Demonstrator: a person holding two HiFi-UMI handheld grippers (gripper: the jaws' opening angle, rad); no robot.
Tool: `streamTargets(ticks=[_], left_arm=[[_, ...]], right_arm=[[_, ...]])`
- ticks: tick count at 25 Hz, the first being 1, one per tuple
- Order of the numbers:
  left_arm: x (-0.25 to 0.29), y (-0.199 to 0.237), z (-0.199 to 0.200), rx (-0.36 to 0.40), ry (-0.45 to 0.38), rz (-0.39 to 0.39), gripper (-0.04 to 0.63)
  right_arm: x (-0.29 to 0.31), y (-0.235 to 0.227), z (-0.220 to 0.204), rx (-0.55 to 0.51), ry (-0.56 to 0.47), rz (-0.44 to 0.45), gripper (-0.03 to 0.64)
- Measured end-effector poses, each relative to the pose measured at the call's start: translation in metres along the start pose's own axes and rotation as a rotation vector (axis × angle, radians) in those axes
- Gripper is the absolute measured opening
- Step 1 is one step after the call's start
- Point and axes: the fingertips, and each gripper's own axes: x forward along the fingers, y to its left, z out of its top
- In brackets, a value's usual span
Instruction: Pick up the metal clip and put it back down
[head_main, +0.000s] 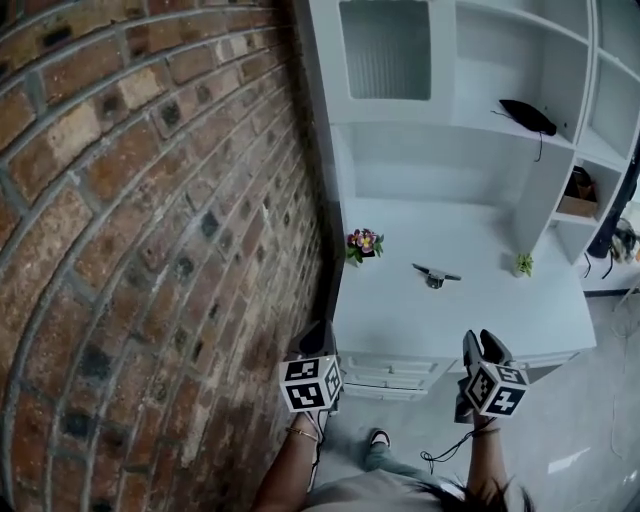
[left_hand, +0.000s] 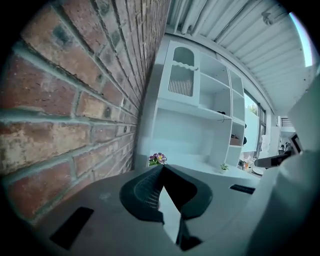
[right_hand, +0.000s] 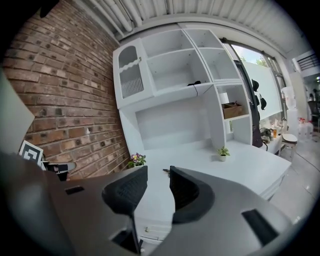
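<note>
Head view: the metal clip (head_main: 435, 275) lies on the white worktop (head_main: 400, 320), with both grippers held short of its near edge.
The clip sits between the potted flowers (head_main: 364, 243) and a small green plant (head_main: 523, 264), well ahead of either tool. The right gripper (right_hand: 158, 175) has its jaws apart with nothing between them and the clip showing in the gap, so it is probably readied for the pick. The left gripper (left_hand: 161, 167), jaws closed tip to tip on nothing, hangs beside the brick wall (head_main: 150, 250), seemingly parked out of the way.
</note>
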Motion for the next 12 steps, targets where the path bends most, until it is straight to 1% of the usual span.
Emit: streamTargets(ticks=[5,12], left_arm=[[0.036,-0.004,0.006,0.001,0.011,0.011,0.006],[0.078,-0.007,0.01,-0.01,0.023,0.029,0.006]], right_arm=[[0.036,-0.018,0.009,0.03,0.018,0.008,0.14],[0.077,-0.035,0.019,0.003,0.049,0.025,0.14]])
